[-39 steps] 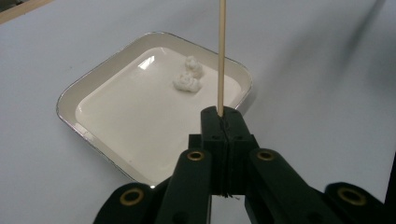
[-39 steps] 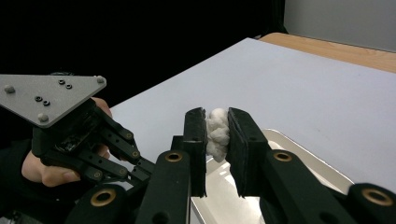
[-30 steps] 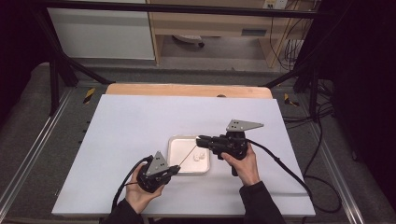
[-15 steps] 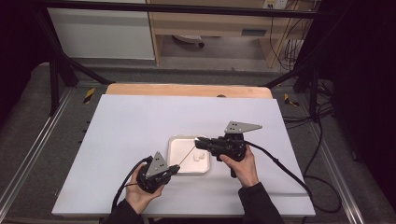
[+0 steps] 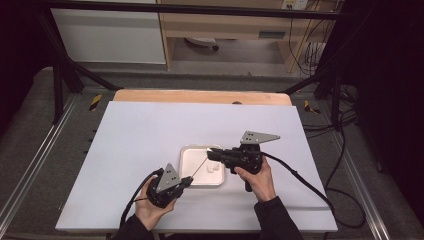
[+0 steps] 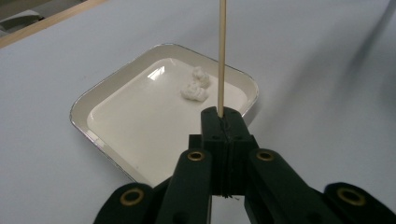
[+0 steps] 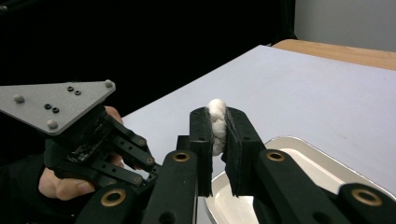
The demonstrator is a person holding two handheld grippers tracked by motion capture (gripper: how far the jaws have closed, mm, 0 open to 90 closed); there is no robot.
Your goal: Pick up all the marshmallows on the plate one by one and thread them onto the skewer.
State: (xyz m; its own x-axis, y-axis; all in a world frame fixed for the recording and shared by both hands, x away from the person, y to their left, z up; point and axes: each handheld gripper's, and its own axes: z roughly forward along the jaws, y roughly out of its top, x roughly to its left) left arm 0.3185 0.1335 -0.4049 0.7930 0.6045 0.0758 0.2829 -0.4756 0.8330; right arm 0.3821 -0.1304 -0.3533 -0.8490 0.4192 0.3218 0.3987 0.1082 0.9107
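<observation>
Left gripper (image 6: 221, 122) clamping a thin wooden skewer (image 6: 222, 56) over the white tray (image 6: 116, 91), right gripper (image 7: 216, 128) squeezing a white marshmallow (image 7: 216, 122) above the tray, two more marshmallow pieces (image 6: 196, 86) lying inside it

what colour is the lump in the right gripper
White; the lump shows best in the right gripper view.

No legible text or labels.

Lab, framed test table (image 5: 150, 150), trailing cables (image 5: 345, 145)
</observation>
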